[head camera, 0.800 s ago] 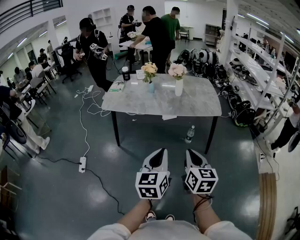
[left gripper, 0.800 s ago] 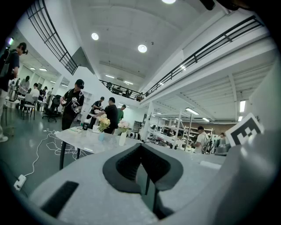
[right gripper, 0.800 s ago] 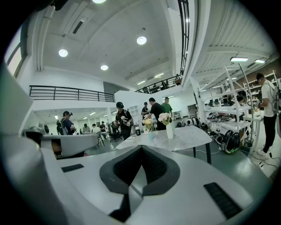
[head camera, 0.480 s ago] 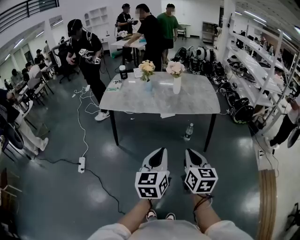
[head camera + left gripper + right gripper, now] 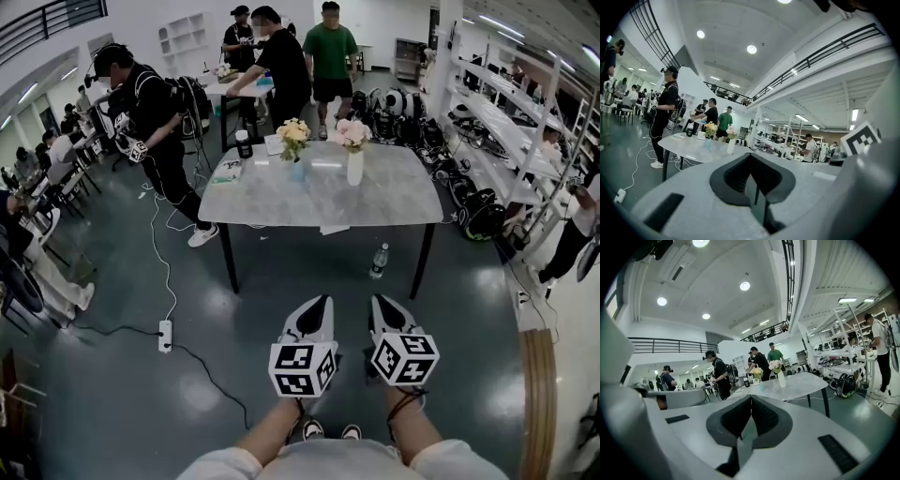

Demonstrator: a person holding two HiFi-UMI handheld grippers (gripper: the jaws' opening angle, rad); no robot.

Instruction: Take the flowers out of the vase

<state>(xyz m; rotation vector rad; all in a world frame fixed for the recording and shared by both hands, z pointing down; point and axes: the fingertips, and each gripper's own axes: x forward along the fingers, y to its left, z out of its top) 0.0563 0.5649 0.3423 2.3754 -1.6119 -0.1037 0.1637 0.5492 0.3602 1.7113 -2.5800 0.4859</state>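
Observation:
On the grey table (image 5: 281, 202) a tall white vase (image 5: 355, 168) holds pink flowers (image 5: 352, 135). Left of it, a small blue vase (image 5: 298, 172) holds yellow flowers (image 5: 293, 131). Both my grippers hang low in the head view, well short of the table and side by side. My left gripper (image 5: 324, 301) is shut and empty, and so is my right gripper (image 5: 379, 301). The left gripper view looks past its closed jaws to the white vase (image 5: 731, 146) and yellow flowers (image 5: 710, 127) far off. The right gripper view shows the white vase (image 5: 781, 379) and pink flowers (image 5: 775, 364) in the distance.
A black cup (image 5: 244, 145) and papers (image 5: 231, 171) lie on the table's left part. A bottle (image 5: 379, 265) stands on the floor by the right front leg. A power strip (image 5: 165, 336) with cables lies at left. A person in black (image 5: 155, 122) stands left of the table; shelves (image 5: 525, 141) line the right.
The person in black has walked left, away from the table's far corner. Both grippers stay shut in the same place; the table sits about where it was.

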